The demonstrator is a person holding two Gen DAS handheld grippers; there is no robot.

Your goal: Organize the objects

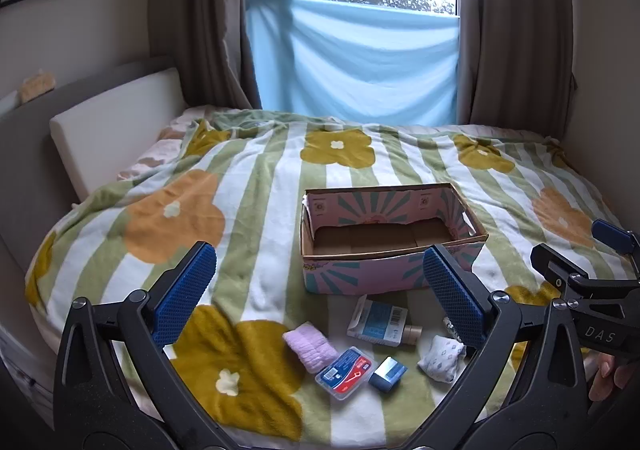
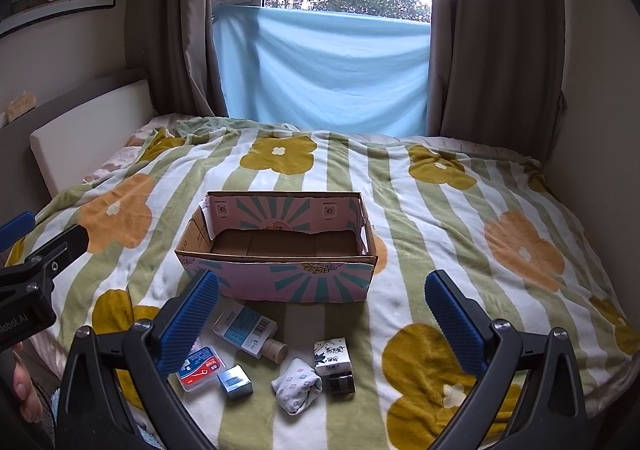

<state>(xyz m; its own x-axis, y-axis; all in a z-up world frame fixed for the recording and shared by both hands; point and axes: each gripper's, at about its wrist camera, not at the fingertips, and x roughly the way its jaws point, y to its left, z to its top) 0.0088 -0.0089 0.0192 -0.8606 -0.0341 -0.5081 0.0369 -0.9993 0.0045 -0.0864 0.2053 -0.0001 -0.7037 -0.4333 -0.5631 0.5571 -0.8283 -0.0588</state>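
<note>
Both tools hang spread wide over the bed, gripping nothing. Between the left gripper (image 1: pixel 320 298) fingers lie a pink rolled cloth (image 1: pixel 310 346), a red-and-blue plastic case (image 1: pixel 346 372) and a small blue box (image 1: pixel 387 373). Under the right gripper (image 2: pixel 320 324) sit a patterned rolled sock (image 2: pixel 297 384), a floral tissue pack (image 2: pixel 333 356) and a boxed bottle (image 2: pixel 250 334). Just beyond them all, the open cardboard box (image 2: pixel 280 278) rests on the flowered blanket (image 2: pixel 460 234), nothing visible inside.

Open-topped box (image 2: pixel 276 250) is reachable from above; small items (image 2: pixel 256 362) crowd its near side.
</note>
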